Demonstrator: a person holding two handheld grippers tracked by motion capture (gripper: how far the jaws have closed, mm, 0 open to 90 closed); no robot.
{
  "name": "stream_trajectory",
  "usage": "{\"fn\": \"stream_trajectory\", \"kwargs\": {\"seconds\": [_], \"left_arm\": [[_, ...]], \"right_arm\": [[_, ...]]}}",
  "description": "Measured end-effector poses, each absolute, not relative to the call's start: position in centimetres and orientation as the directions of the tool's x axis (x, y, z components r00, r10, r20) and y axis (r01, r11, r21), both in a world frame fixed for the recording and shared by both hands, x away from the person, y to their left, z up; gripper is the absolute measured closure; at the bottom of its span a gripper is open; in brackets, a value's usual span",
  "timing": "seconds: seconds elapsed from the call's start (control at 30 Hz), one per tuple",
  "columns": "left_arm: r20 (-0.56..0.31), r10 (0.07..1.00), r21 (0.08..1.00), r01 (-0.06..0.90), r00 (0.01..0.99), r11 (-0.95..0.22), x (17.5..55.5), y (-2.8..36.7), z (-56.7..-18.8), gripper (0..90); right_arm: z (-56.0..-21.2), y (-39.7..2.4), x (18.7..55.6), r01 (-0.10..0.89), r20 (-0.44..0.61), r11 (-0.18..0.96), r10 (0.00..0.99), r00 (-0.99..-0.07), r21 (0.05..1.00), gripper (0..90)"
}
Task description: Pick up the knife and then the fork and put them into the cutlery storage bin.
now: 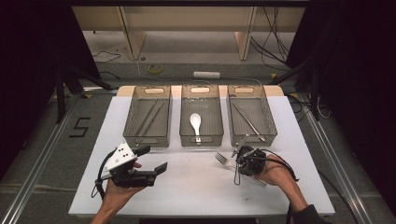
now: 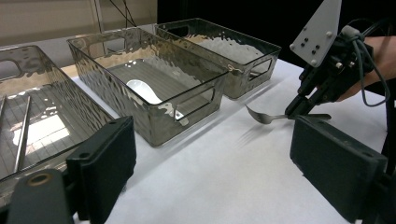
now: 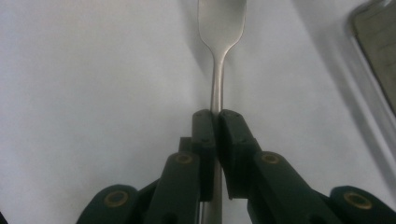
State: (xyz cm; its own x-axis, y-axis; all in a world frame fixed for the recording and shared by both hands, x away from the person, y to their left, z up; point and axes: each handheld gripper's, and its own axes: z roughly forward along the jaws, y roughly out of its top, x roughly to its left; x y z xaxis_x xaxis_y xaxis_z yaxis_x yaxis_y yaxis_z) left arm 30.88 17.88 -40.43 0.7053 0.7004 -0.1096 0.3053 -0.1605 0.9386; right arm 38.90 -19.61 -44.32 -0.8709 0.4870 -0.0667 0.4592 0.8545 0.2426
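A metal fork (image 1: 224, 160) lies across the white table (image 1: 196, 186) in front of the right-hand bin. My right gripper (image 1: 238, 164) is shut on its handle. In the right gripper view the jaws pinch the fork's (image 3: 219, 28) thin neck at the right gripper (image 3: 215, 116). The left gripper view shows the fork's head (image 2: 261, 116) a little above the table, over its shadow, held by the right gripper (image 2: 296, 112). My left gripper (image 1: 153, 159) rests at the front left, open, with nothing between its jaws (image 2: 215, 163).
Three clear bins stand in a row at the back of the table. The left bin (image 1: 148, 140) holds long thin metal sticks (image 1: 149, 116). A white spoon (image 1: 195, 122) lies in the middle bin (image 1: 201, 140), and the right bin (image 1: 273, 133) holds a slim metal utensil (image 1: 250, 121).
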Motion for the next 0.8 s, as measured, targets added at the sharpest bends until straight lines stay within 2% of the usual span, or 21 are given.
{"fn": "stream_trajectory", "kwargs": {"seconds": [0.5,0.8], "left_arm": [[-0.109,0.701,0.939,0.305,0.704,-0.16,30.9,17.9,-40.4,14.1],[-0.109,0.703,0.939,0.304,0.703,-0.158,30.9,18.0,-40.4,14.1]], "right_arm": [[-42.1,-22.5,39.6,0.517,0.046,0.747,0.551,-0.833,0.418,85.3],[-40.9,-24.5,39.8,0.521,0.066,0.68,0.575,-0.816,0.515,85.3]]}}
